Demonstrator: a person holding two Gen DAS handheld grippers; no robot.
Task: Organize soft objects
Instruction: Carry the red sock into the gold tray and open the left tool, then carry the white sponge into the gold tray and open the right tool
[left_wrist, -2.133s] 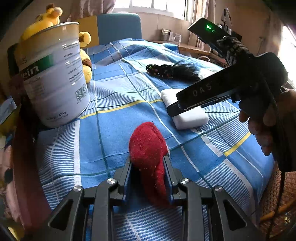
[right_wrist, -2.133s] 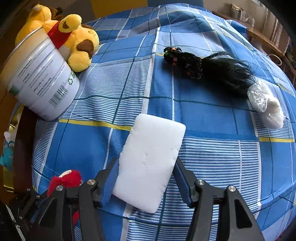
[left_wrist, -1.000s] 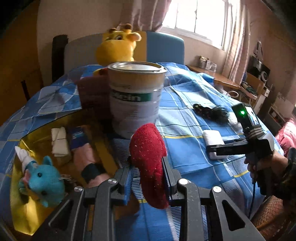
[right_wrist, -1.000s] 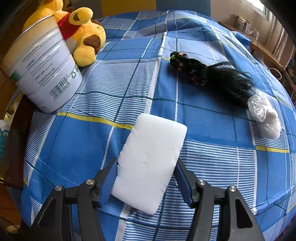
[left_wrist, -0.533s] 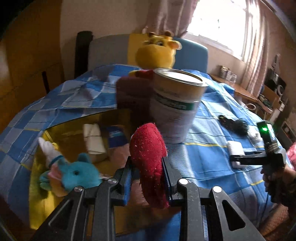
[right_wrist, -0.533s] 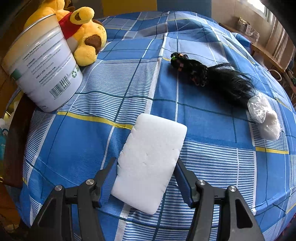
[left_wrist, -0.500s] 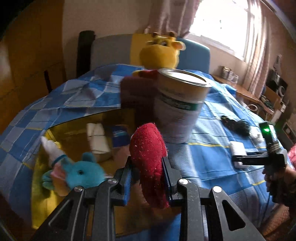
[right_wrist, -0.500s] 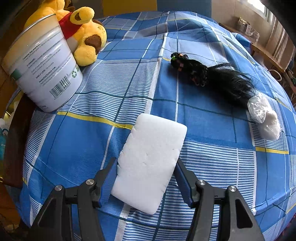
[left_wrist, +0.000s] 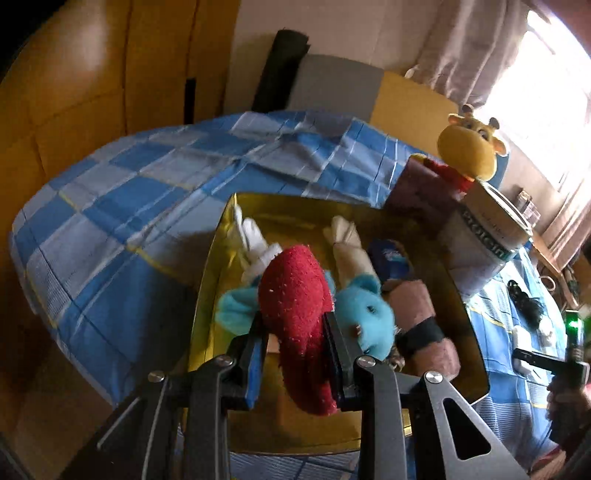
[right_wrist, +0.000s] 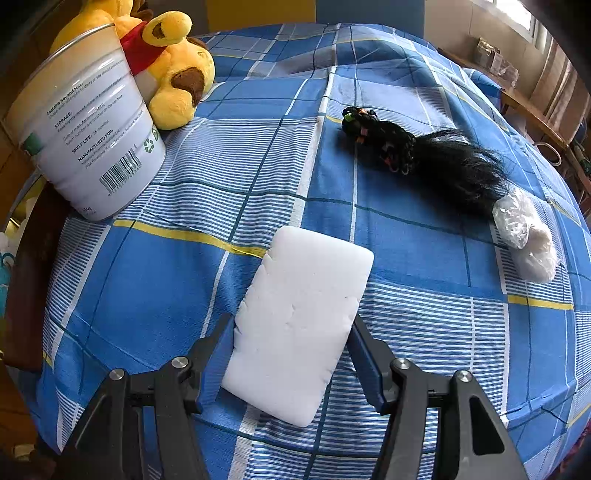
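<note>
We hold the red plush (left_wrist: 295, 314) clamped in our left gripper (left_wrist: 295, 354) above the yellow bin (left_wrist: 207, 280), ready to drop. Our right gripper (right_wrist: 291, 354) straddles the white sponge (right_wrist: 299, 317) on the bed (right_wrist: 147, 280), fingers open.

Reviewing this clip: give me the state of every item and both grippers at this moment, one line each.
Left gripper: shut on the red plush, held above the yellow box.
Red plush: clamped, off the bed.
Yellow box: open, holding a blue plush and other soft items.
Right gripper: open, fingers either side of the white sponge.
White sponge: flat on the bed.
Tin: upright.
Black hairpiece: lying loose.
</note>
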